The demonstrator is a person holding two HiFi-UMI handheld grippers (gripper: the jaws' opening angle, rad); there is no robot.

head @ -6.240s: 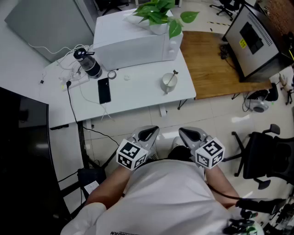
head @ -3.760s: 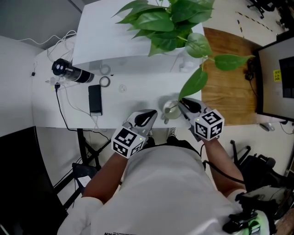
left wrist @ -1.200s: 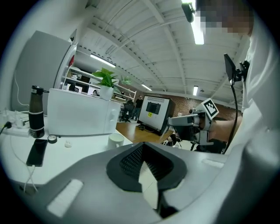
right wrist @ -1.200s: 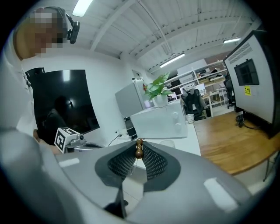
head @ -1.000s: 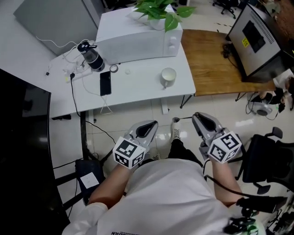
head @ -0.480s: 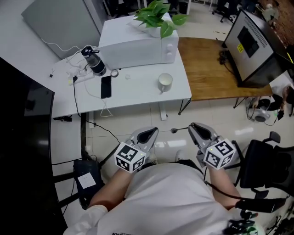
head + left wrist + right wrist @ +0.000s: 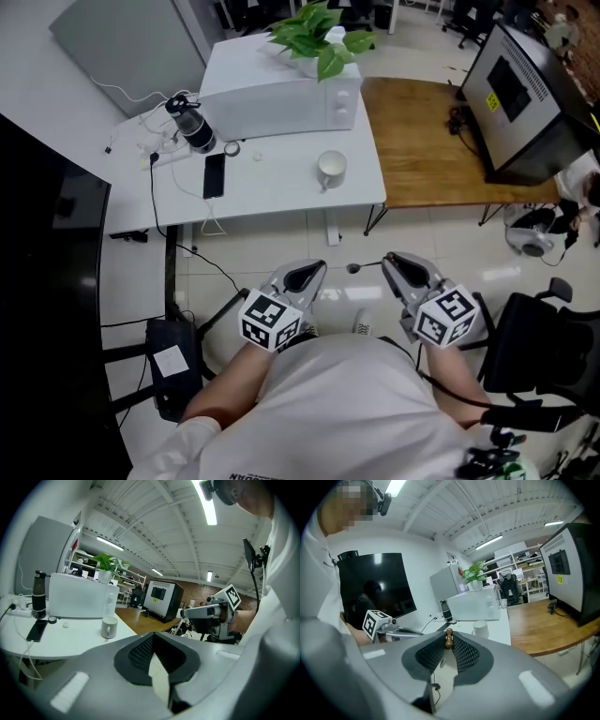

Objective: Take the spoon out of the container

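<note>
Spoon [image 7: 366, 265]: pinching it in right gripper [image 7: 392, 261], clear of mug [image 7: 330, 169] near tabletop's [image 7: 272, 192] right edge; left gripper [image 7: 305, 274] pressed together, empty; likely setting down next.

Head view steeply down; gripper views near-level along jaws (all share mug [image 7: 330, 169]).

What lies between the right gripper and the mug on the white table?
In the head view, only tiled floor and the white table's front edge and legs lie between the right gripper, shut on the spoon, and the mug.
</note>
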